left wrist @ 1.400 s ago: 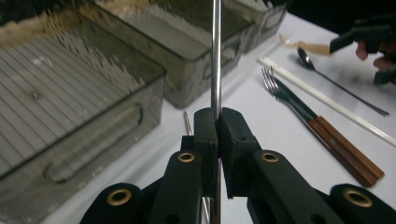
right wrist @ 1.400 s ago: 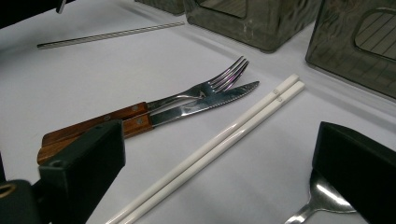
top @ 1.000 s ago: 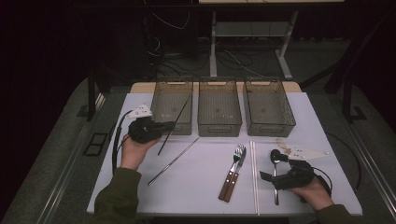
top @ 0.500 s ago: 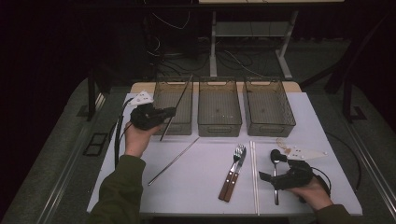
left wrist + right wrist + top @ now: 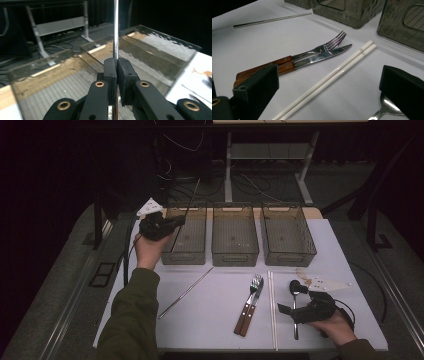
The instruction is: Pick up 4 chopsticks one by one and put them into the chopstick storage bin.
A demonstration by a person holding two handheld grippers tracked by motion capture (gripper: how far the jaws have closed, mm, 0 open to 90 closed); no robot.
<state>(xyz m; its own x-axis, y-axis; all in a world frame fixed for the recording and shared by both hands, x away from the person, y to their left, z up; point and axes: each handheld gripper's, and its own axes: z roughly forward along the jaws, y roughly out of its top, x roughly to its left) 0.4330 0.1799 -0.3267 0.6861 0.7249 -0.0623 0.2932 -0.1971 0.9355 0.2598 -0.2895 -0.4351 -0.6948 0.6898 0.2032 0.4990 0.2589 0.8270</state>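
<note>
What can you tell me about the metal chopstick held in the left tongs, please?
The metal chopstick is a thin, straight, shiny silver rod. The left tongs are shut on it, the black pads pressing from both sides. In the left gripper view it stands upright between them, rising past the top edge. In the high view it slants up over the leftmost grey bin, off the table.
</note>
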